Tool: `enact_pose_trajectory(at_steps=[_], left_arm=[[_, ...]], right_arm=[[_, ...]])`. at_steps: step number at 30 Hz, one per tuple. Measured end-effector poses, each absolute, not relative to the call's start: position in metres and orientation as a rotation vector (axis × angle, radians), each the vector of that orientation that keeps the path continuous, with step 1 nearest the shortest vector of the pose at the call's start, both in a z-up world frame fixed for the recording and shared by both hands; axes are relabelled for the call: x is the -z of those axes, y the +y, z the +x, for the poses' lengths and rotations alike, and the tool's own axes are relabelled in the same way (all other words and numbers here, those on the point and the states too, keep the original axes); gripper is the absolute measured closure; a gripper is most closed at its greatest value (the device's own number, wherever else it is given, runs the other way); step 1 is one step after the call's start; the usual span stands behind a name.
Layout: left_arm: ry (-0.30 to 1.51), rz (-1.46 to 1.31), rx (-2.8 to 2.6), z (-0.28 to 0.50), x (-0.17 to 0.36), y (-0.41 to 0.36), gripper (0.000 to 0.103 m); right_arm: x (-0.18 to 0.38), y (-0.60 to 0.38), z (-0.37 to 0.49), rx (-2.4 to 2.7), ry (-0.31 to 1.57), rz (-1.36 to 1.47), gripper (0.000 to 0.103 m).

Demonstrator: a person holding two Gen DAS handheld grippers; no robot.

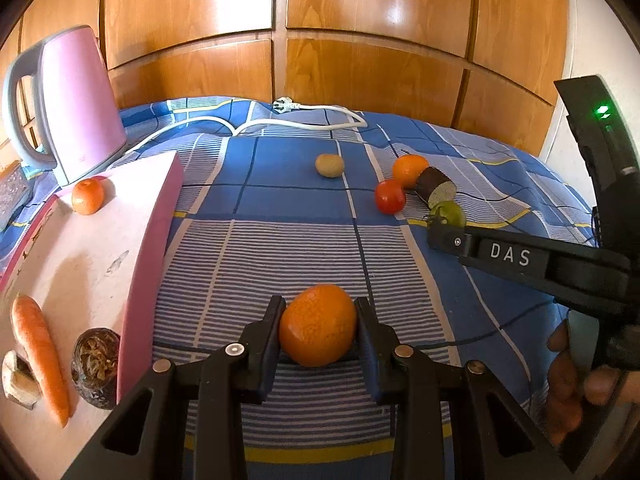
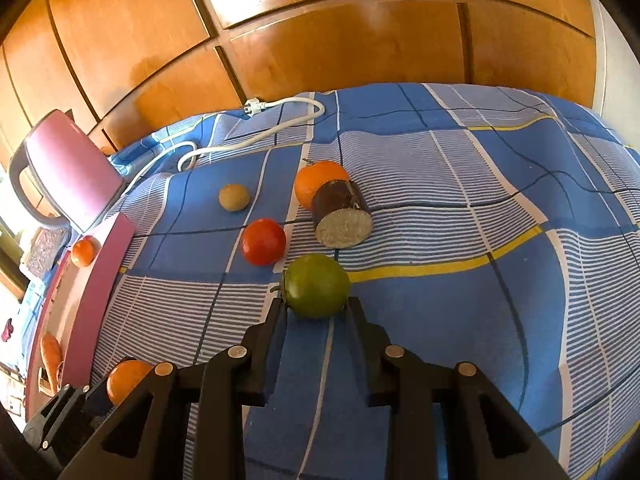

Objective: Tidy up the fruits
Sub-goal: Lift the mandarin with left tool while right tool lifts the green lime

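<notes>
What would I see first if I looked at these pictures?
First you would spot the big orange squeezed between the fingers of the left gripper, low and in the middle over the blue checked blanket. Next, the green fruit sits right at the tips of the right gripper, with a red tomato behind it. A pink kettle stands far left.

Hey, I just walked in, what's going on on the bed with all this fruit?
A person is sorting fruit on a blue checked bedspread with two handheld grippers. The left gripper is clamped on an orange close to the pink box, which holds a carrot and a small orange. The right gripper has its fingers either side of a green fruit, not clearly squeezing it. A red tomato, another orange and a kiwi lie on the bedspread.
</notes>
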State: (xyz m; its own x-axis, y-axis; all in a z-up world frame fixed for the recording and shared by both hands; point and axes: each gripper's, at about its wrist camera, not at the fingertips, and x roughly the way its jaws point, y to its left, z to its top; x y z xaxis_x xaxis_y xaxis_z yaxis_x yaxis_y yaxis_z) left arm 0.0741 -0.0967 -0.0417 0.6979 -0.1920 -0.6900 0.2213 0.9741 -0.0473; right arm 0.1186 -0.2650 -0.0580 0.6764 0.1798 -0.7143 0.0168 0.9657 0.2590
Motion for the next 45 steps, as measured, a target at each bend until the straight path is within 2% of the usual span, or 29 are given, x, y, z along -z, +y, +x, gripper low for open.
enact_pose_trajectory(at_steps=[10,31,34,37,39,45], left_arm=[[0.762,0.044,0.220,0.063,0.040,-0.092,0.069],[0.682,-0.016,0.190,0.035,0.016,-0.068,0.069],[0.658,-0.029,0.174,0.029,0.011,-0.061,0.069],[0.631,-0.048,0.152,0.023,0.005,-0.051,0.069],[0.628,-0.075,0.134,0.021,0.003,-0.042,0.069],[0.641,-0.118,0.104,0.022,0.003,-0.029,0.069]], right_arm=[[0.060,-0.271,0.115,-0.098,0.809,0.316,0.073],[0.048,-0.248,0.099,-0.072,0.794,0.153,0.075],[0.044,-0.241,0.093,-0.087,0.784,0.127,0.080],[0.041,-0.233,0.085,-0.105,0.773,0.096,0.081],[0.039,-0.228,0.081,-0.114,0.764,0.078,0.086],[0.038,-0.240,0.077,-0.081,0.756,0.139,0.083]])
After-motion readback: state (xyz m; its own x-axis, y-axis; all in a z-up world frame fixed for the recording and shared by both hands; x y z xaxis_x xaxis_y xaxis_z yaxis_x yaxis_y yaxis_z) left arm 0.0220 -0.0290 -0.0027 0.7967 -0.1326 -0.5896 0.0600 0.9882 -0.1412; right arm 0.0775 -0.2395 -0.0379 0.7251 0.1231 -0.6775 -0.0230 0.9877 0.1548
